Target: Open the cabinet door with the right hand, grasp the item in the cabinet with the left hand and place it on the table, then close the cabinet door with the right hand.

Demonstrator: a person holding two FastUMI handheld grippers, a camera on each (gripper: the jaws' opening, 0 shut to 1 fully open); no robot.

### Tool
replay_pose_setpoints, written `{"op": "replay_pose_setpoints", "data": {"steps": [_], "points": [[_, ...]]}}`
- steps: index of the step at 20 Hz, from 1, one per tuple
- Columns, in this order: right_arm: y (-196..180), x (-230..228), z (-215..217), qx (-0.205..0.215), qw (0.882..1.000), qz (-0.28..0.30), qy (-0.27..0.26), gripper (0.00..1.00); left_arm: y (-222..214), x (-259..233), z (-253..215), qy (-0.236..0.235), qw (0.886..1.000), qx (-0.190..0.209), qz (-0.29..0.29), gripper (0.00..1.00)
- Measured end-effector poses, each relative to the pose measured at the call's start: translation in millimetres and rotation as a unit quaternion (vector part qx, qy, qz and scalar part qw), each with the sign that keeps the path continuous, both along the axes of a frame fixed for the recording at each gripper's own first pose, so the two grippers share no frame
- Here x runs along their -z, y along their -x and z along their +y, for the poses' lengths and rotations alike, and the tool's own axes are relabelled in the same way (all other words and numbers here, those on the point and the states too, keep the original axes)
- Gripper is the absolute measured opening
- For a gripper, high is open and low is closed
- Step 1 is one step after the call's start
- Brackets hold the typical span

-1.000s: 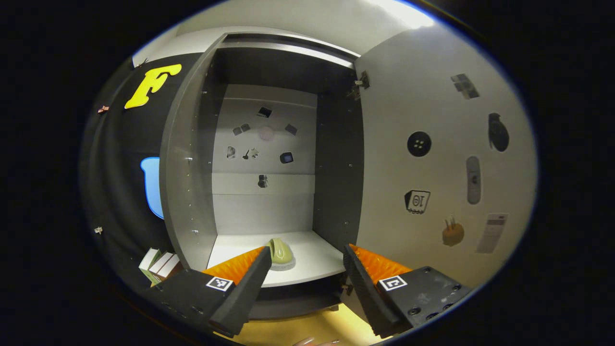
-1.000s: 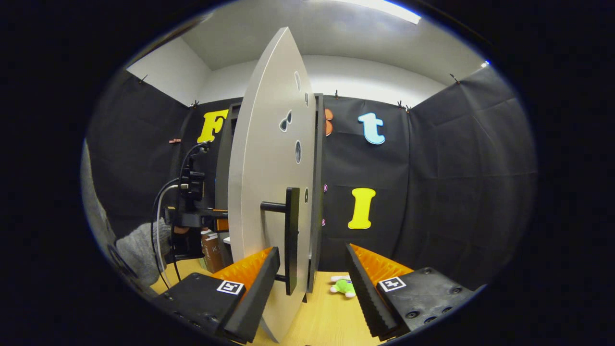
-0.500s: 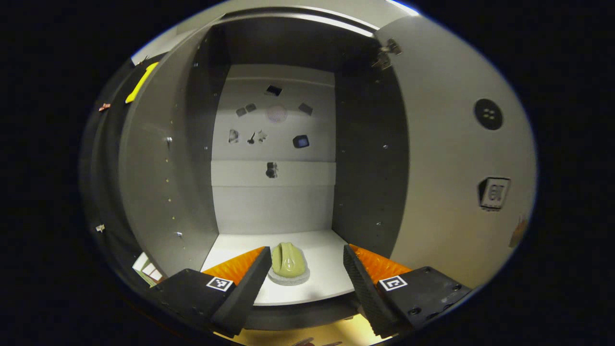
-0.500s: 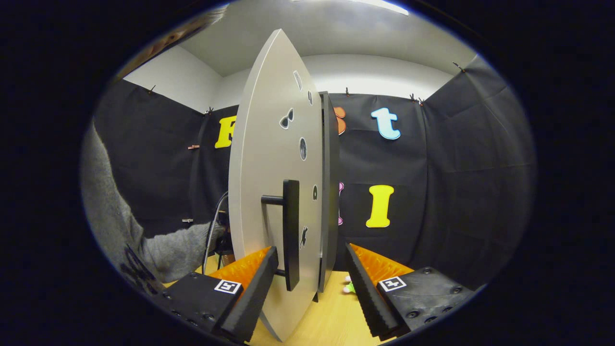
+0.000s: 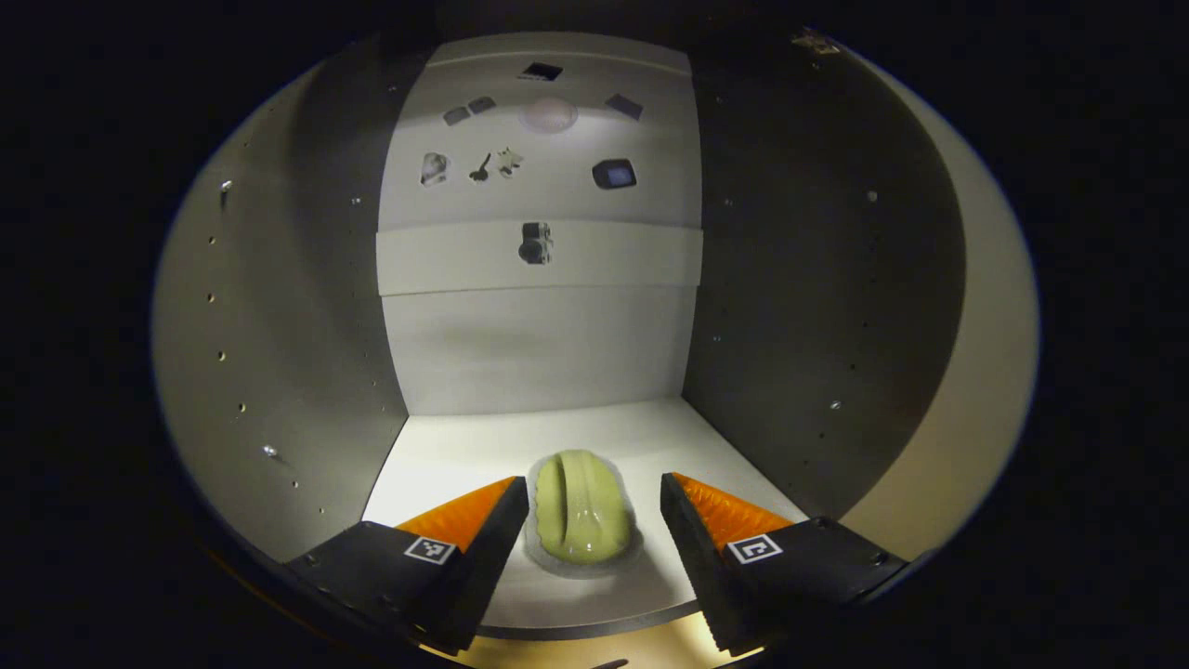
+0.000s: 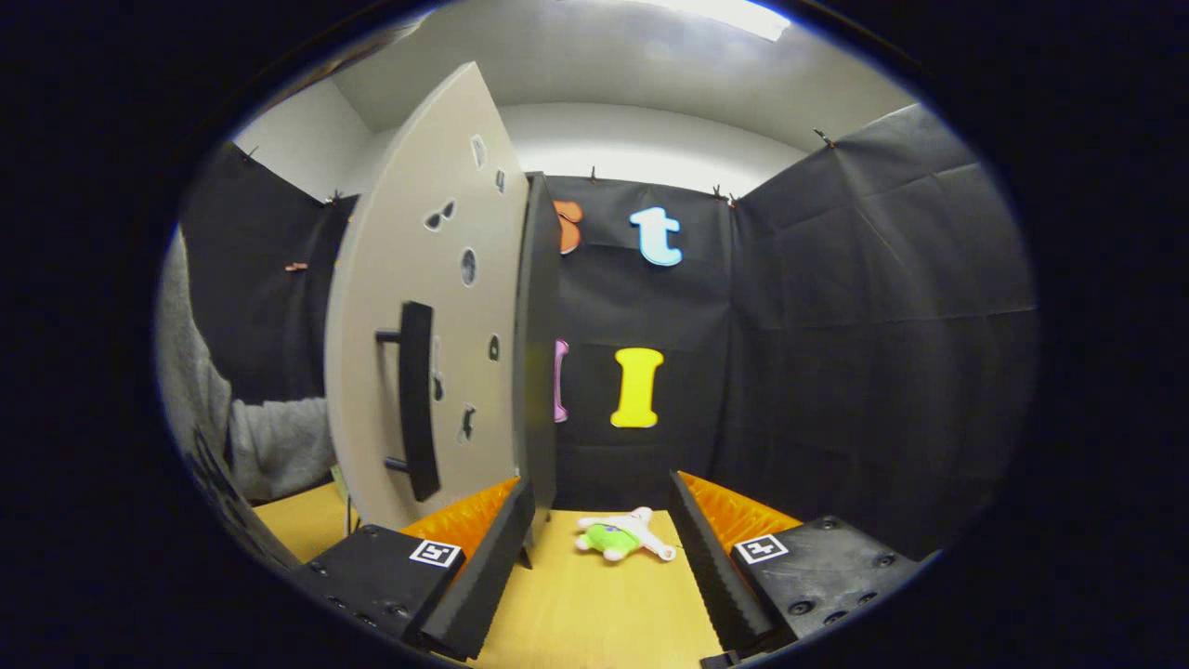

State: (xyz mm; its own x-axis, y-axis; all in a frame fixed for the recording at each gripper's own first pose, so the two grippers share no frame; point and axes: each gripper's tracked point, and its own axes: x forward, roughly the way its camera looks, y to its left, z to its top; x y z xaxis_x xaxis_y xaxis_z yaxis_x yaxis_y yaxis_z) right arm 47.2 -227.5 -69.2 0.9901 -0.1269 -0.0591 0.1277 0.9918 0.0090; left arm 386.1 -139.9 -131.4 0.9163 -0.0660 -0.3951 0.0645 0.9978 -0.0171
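In the left gripper view a pale green rounded item (image 5: 581, 505) on a grey base lies on the white cabinet floor (image 5: 446, 455). My left gripper (image 5: 594, 516) is open inside the cabinet, one finger on each side of the item, with gaps showing between fingers and item. In the right gripper view the cabinet door (image 6: 418, 307) stands open at the left, with its dark bar handle (image 6: 416, 400) facing me. My right gripper (image 6: 599, 530) is open, off the handle and to its right, with nothing between its fingers.
Dark cabinet side walls (image 5: 799, 307) close in on both sides of my left gripper. A small green and white plush toy (image 6: 620, 537) lies on the wooden table (image 6: 594, 613) past my right gripper. A grey sleeve (image 6: 269, 441) reaches behind the door.
My left gripper has pushed forward into the cabinet until its fingers flank the green item. My right gripper has left the door handle and swung right, so the door now lies to its left.
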Motion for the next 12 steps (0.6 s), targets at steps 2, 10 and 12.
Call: {"op": "replay_pose_setpoints", "data": {"steps": [2,10,12], "points": [[-1.5,10.5,-9.4,0.018,1.0,0.016,0.013,0.91,-7.3,9.6,3.0,-0.004,1.0,-0.009,0.011,0.9],[-21.6,38.5,-32.7,0.05,0.997,0.046,0.031,0.91,-32.2,26.9,17.2,-0.01,0.997,-0.042,0.056,0.47],[-25.7,46.9,-33.4,0.052,0.996,0.061,0.045,0.91,-31.9,28.5,24.5,-0.038,0.995,-0.057,0.07,0.29]]}}
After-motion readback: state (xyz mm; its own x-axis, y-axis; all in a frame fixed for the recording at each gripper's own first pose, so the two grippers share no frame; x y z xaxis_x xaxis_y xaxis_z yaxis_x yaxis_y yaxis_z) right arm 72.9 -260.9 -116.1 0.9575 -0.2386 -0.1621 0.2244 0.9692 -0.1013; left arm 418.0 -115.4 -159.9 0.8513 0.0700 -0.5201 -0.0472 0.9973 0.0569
